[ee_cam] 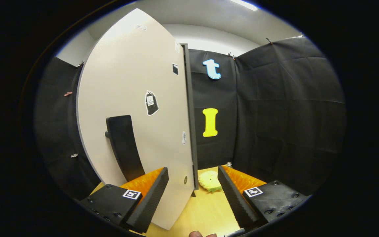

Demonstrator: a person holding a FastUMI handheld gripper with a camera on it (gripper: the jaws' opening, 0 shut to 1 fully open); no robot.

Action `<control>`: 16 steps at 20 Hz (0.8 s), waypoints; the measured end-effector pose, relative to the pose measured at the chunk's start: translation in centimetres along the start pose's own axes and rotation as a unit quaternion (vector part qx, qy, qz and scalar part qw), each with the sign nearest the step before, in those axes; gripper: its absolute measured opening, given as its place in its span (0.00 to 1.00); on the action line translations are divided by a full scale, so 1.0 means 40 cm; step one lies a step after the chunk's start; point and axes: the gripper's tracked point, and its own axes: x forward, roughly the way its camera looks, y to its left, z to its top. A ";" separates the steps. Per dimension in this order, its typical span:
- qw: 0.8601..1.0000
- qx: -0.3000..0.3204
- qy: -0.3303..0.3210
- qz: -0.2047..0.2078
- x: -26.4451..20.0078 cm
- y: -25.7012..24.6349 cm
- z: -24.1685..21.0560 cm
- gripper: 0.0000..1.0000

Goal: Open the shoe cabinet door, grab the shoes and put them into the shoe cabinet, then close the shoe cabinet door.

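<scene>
Just ahead of the gripper (192, 184), the shoe cabinet door (137, 108) stands edge-on, its lower edge between the spread fingers, which grip nothing. A dark handle (123, 146) sits on the door's face, beyond the left finger. Right of the door's edge, a pale yellow shoe (210, 181) lies on the wooden floor (206, 210). To do this step well, clear the door's edge and keep the fingers wide for the shoe.

Matt smooth cabinet door (133, 98), wooden floor (206, 210), ribbed tongs (192, 194) agape.
</scene>
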 end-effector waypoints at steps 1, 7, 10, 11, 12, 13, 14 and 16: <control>1.000 0.001 0.000 0.007 0.007 0.030 -0.002 0.98; 0.998 0.017 0.020 0.058 0.066 0.198 -0.024 0.98; 0.997 0.017 0.019 0.069 0.075 0.235 -0.025 0.98; 0.997 0.017 0.017 0.071 0.079 0.230 -0.029 0.98; 0.997 0.016 0.016 0.070 0.082 0.231 -0.026 0.98; 0.997 0.013 0.014 0.070 0.080 0.230 -0.023 0.98; 0.998 0.011 0.013 0.068 0.079 0.224 -0.021 0.98; 0.998 0.010 0.010 0.064 0.074 0.213 -0.012 0.98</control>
